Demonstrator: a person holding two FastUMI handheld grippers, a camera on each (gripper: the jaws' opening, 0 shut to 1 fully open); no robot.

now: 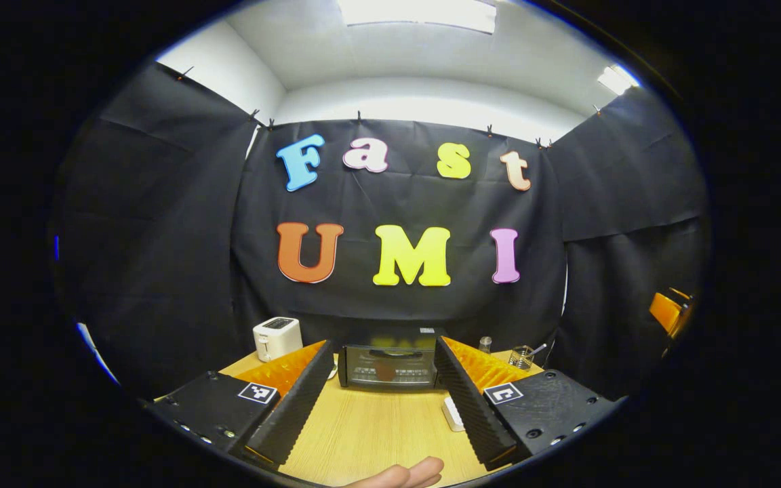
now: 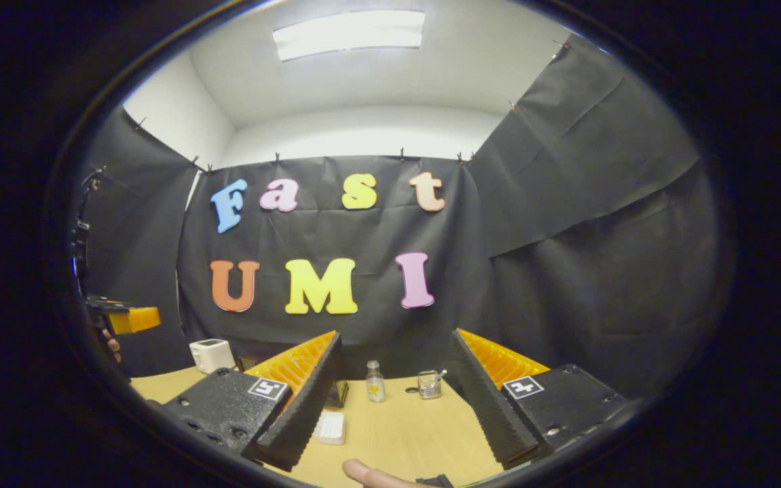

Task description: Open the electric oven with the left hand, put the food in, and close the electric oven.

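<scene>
The electric oven (image 1: 388,366) is a small dark box at the back of the wooden table (image 1: 370,434), its glass door shut. My left gripper (image 1: 384,346) points straight at it from some way off, open, with nothing between its fingers. A small white ridged item (image 1: 453,413) lies on the table by that gripper's right finger; I cannot tell if it is the food. My right gripper (image 2: 394,339) is open and holds nothing, with the white item (image 2: 330,427) low between its fingers. A corner of the oven (image 2: 340,393) peeks out behind its left finger.
A white toaster (image 1: 277,337) stands left of the oven. A small bottle (image 2: 375,383) and a glass jar with a spoon (image 2: 429,384) stand to the oven's right. Black cloth walls close in the table. A person's fingertip (image 1: 407,473) shows at the bottom edge.
</scene>
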